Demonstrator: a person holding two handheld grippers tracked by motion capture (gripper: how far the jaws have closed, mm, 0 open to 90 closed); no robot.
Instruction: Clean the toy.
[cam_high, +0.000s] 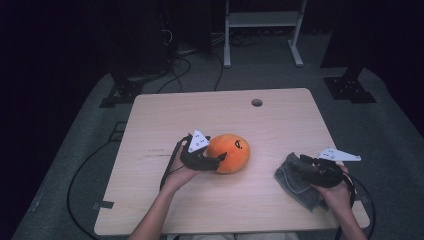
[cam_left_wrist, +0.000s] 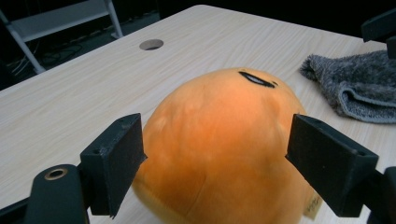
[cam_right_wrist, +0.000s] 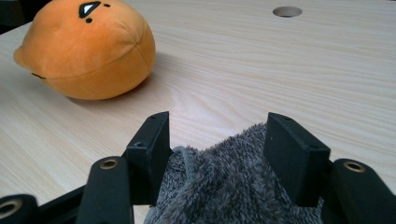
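Dark floor and stand legs surround a pale wooden tabletop (cam_high: 150, 210) with a round cable hole (cam_high: 257, 102) near its far edge. Left of centre, the left tool (cam_high: 218, 159) stands spread, one jaw on each flank of the orange plush toy (cam_high: 229, 152); pad contact cannot be confirmed. The toy lies directly ahead of this tool, its embroidered face uppermost; a side tag (cam_left_wrist: 312, 205) bears no legible writing. At the right, the right tool (cam_high: 303, 161) is spread over the grey fleece cloth (cam_high: 295, 181), the pile bunched between the jaws without being squeezed. The left hand is nearer the toy.
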